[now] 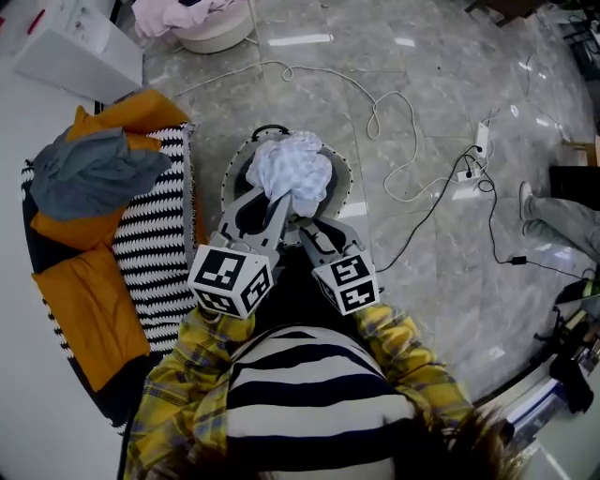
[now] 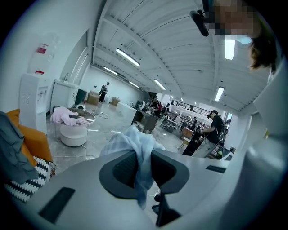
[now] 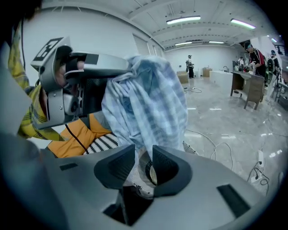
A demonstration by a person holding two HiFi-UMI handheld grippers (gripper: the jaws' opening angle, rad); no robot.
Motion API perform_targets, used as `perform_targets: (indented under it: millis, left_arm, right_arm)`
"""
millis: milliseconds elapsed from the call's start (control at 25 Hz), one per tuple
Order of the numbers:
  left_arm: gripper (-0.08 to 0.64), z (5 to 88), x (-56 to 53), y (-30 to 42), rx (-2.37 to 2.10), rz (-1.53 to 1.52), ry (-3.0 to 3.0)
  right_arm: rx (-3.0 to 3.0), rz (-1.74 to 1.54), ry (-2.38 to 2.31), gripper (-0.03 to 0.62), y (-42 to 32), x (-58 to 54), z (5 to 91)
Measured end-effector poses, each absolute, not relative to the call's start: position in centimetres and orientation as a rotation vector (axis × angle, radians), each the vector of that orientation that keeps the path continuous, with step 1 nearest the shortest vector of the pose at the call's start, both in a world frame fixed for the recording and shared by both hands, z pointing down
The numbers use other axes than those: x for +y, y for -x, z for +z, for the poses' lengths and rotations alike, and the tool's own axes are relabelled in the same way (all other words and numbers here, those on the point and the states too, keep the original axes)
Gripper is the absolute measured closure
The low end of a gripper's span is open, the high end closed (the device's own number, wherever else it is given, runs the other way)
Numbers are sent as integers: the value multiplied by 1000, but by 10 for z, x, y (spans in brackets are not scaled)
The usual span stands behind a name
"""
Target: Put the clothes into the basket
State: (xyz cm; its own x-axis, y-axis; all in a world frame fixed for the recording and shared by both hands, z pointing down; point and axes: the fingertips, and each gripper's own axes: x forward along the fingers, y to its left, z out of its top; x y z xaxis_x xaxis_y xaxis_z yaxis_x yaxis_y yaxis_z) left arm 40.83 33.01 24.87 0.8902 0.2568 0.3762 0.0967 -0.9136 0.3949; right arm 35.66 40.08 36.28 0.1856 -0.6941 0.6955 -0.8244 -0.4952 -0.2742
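A light blue checked garment hangs bunched right over the round basket, which stands on the floor in front of me. Both grippers hold it from the near side. My left gripper is shut on a fold of it, and in the left gripper view the cloth runs down between the pads. My right gripper is shut on the garment's lower part, with fabric filling the narrow gap between its jaws. The basket's dark inside shows below that gap.
On the left lies a black-and-white striped blanket with an orange jacket and a grey garment on it. A white cable and a power strip lie on the marble floor beyond. A round stool with pink clothes stands behind.
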Motion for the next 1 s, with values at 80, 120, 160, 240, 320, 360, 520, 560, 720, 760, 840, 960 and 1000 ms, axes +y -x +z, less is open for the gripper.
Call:
perform_targets:
  millis: [80,120,160,240,320,360,520,560,720,760,840,960,1000]
  left_arm:
    - [492,269,331,-407,255,663,-2668]
    - [492,279,331,-406,251,692,-2661]
    - [492,290,331,-404,247,721,-2654]
    - [492,312,330,-399,236,786,-2641]
    - [491,335,329,-394,225,856,-2624]
    - [491,346,329,-392,221,889,-2617]
    - [491,385,328,-380,205,1048,-2606]
    - [491,395,328,-376,205,1104,-2600]
    - [431,429,328,-361,174,1301,-2554]
    - [384,431,326,-359,153,1308,-2560]
    - [359,426,322,-359,119,1269,-2599]
    - [359,417,318,-363,95,1203,-2628]
    - [360,414,316,-363,85,1188,-2620]
  right_arm:
    - [-1470,1218,-2292,459,-358,406,367]
    - [-1465,1227,-2292,459,-358,408,369]
    - [-1461,1234,-2292,459,-358,409,371]
    - [-1453,1240,-2288,459,-358,412,376]
    - [-1442,1240,-2281,459,-359,415,381]
    - [-1439,1244,-2279,459,-360,417,383]
    - [-1431,1266,-2276,459,-361,420,388]
    - [-1429,1270,-2275,459,-362,421,389]
    - [-1422,1283,-2273,459,-361,425,393]
    - [-1422,1284,-2272,459,-361,425,394]
    - [-1421,1286,-2271,459,-361,426,395]
    - [-1427,1290,-2265,459,-361,425,396]
    - [-1432,1290,-2263,459,-361,425,396]
